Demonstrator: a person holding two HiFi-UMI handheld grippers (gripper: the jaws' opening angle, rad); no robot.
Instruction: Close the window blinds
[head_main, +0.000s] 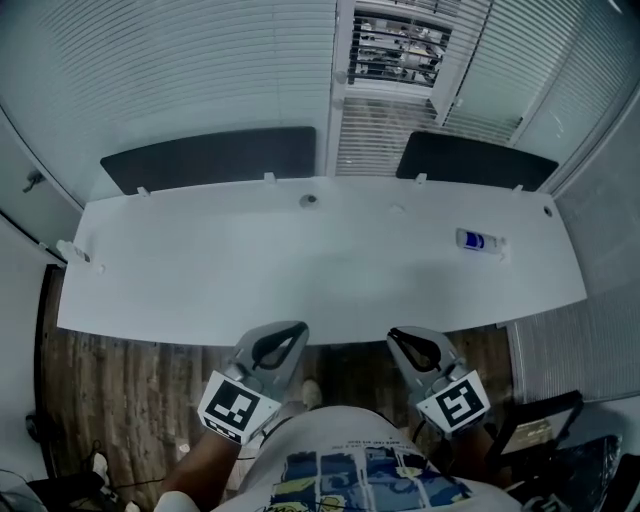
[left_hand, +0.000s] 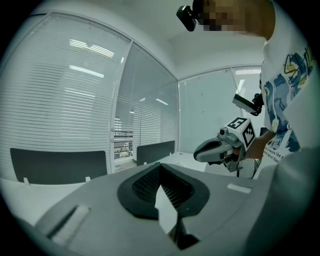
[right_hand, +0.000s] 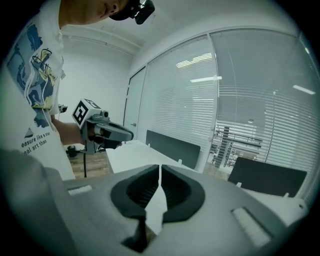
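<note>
Beyond the worktop (head_main: 300, 270), blinds (head_main: 180, 70) hang down, slats mostly shut. One middle strip (head_main: 398, 48) shows through to outside: slats open or raised there, hard to tell. My read: only that strip is left to close. Left gripper (head_main: 293, 330) and right gripper (head_main: 400, 338) are both closed and empty at the near edge. Worktop and dark panels (head_main: 215, 157) block the reach.

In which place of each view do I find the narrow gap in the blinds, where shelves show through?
Head view: the gap in the blinds is at the top, slightly right of centre.
Left gripper view: left of centre, at mid-height.
Right gripper view: right of centre, at mid-height.
Shared landmark: the dark screen just right of the gap in every view.
</note>
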